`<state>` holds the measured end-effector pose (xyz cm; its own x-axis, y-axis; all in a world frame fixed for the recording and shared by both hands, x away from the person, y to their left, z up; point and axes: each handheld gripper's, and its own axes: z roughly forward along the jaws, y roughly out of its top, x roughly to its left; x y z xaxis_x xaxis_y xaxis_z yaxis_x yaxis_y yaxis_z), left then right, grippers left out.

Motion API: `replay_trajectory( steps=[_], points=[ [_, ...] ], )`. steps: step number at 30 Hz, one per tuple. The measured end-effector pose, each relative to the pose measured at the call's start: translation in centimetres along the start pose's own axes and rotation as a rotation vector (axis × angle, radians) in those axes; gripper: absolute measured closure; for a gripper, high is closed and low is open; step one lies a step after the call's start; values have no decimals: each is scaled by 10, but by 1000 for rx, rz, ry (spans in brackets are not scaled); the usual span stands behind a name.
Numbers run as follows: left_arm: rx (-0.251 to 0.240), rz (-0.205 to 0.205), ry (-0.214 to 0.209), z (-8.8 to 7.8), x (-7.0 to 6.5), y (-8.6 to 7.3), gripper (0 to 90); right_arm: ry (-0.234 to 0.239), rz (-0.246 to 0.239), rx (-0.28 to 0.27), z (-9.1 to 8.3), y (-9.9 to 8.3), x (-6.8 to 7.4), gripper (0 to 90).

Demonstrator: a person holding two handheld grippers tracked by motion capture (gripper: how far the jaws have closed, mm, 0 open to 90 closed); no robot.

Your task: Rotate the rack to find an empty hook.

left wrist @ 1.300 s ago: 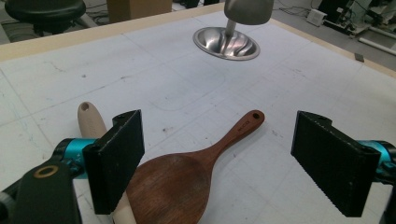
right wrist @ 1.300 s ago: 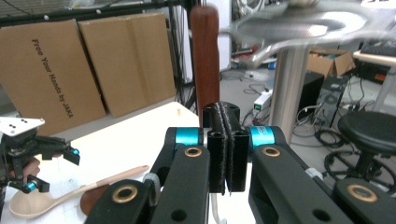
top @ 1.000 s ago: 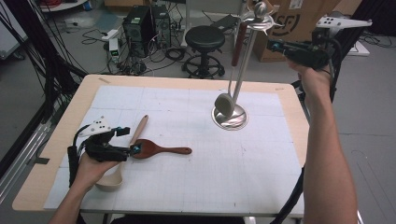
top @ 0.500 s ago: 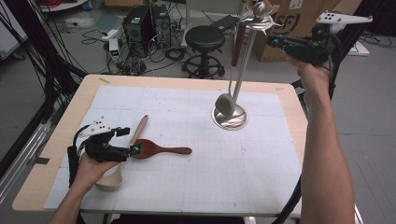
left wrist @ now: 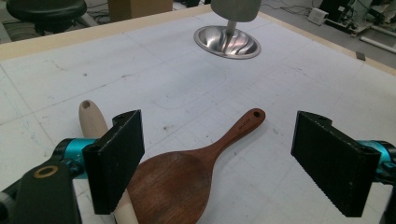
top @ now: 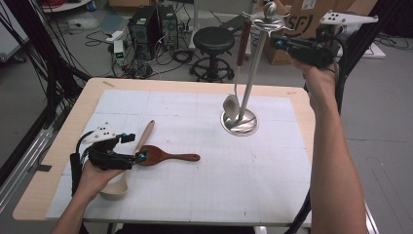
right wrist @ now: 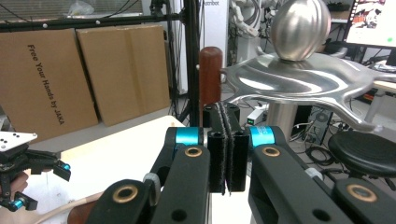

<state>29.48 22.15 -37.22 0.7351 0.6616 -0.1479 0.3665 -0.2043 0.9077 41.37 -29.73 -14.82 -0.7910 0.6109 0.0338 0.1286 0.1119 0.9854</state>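
Observation:
A dark wooden paddle [top: 168,156] lies at the table's front left, its head between the jaws of my open left gripper [top: 136,147]. In the left gripper view the paddle [left wrist: 180,179] sits nearer the left jaw of that gripper [left wrist: 224,163], untouched by the pads. A pale wooden spoon [top: 142,139] lies beside it, its handle [left wrist: 91,116] under the left jaw. A steel utensil stand [top: 238,122] holds a hanging ladle [top: 232,105] with a brown handle [right wrist: 210,70]. My right gripper [top: 280,43] is held high by the stand's top [right wrist: 299,77], its pads [right wrist: 227,140] pressed together on nothing.
A white gridded mat [top: 272,175] covers the wooden table [top: 39,195]. Behind the table stand a black stool [top: 213,41], computer towers [top: 153,24] and cardboard boxes [right wrist: 79,74]. Cables hang along the left side.
My right gripper has edged slightly up and toward the stand's top. The left hand and both wooden utensils have kept still.

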Motion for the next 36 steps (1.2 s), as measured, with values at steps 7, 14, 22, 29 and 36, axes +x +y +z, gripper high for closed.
replay_trajectory(
  steps=[7,14,22,29,36],
  points=[
    [-2,1,-2,0,0,0,178,-4,-1,-3,8,1,5,895],
    [-1,6,0,0,0,0,178,-25,-1,-3,14,2,11,896],
    [-2,7,-1,0,-1,0,178,-36,-6,-4,20,6,16,896],
    [0,10,-1,0,-1,0,178,-51,-4,-6,25,7,19,896],
    [-5,4,-2,0,-1,0,178,-59,-5,-4,31,8,21,896]
  ],
)
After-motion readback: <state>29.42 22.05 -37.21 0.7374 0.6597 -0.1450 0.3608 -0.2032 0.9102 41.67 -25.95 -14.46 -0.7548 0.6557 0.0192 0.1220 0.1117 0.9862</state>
